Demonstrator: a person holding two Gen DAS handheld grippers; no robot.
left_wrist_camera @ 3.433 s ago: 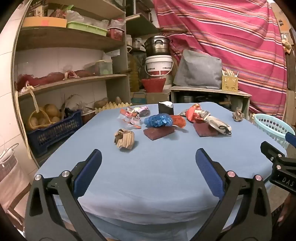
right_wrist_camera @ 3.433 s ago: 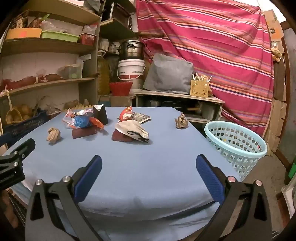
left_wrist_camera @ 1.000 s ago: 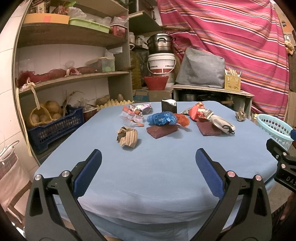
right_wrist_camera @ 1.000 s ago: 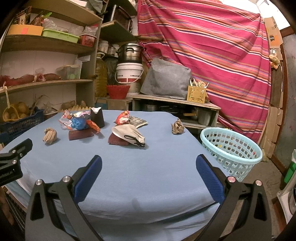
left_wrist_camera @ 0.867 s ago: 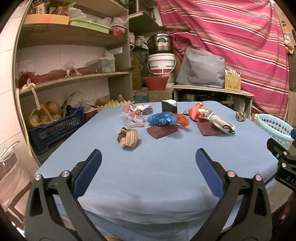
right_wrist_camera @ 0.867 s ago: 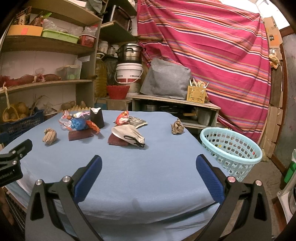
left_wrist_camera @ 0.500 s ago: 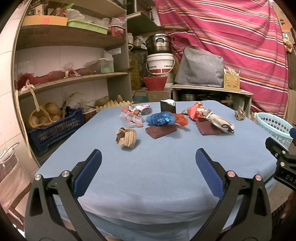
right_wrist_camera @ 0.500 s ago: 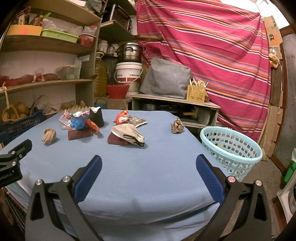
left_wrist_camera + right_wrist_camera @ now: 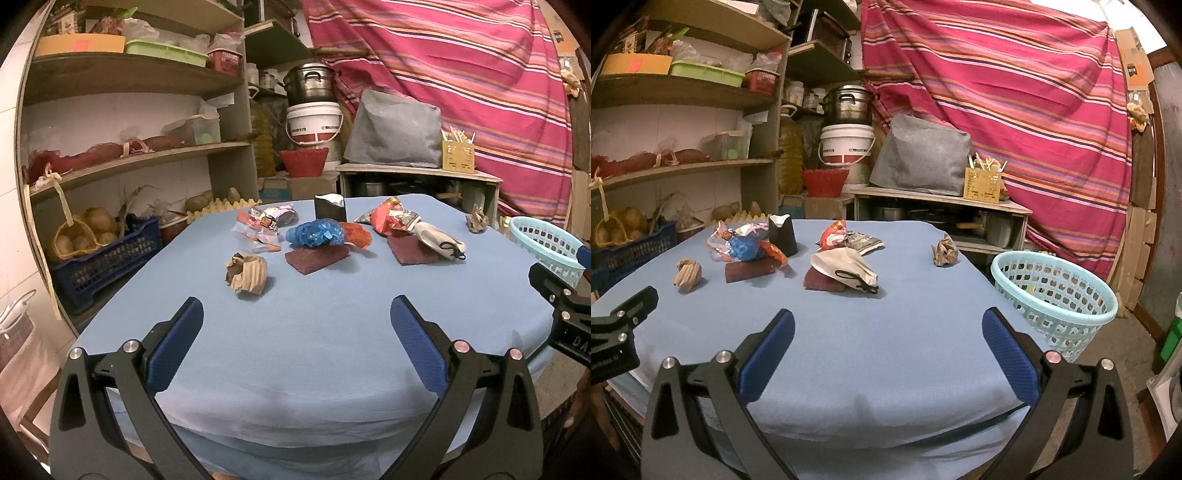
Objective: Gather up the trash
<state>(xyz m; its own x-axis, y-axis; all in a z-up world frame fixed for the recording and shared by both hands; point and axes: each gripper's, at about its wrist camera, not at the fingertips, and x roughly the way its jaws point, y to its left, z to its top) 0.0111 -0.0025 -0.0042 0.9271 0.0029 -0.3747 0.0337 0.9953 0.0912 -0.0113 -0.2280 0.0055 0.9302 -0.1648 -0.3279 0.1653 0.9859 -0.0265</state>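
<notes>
On the blue-covered table [image 9: 314, 347] we see the trash scattered across the far half. Nearest the left gripper [image 9: 297, 328] lies a crumpled brown cardboard wad [image 9: 246, 273]; behind it, a dark red scouring pad [image 9: 317, 256], a blue plastic bag [image 9: 316, 232], an orange wrapper [image 9: 356, 234] and a clear printed wrapper [image 9: 264, 227]. A black paper cup [image 9: 330, 208] stands upright at the back. A white face mask [image 9: 846, 271] rests on a second dark red pad [image 9: 822, 282], with a red snack packet [image 9: 833, 233] behind it and a crumpled brown paper ball [image 9: 944, 251] well apart to the right. Beside the table's right edge stands the light blue perforated basket [image 9: 1056, 299]. We find both the left gripper and the right gripper [image 9: 888, 330] released, jaws spread wide over the near edge, grasping nothing.
</notes>
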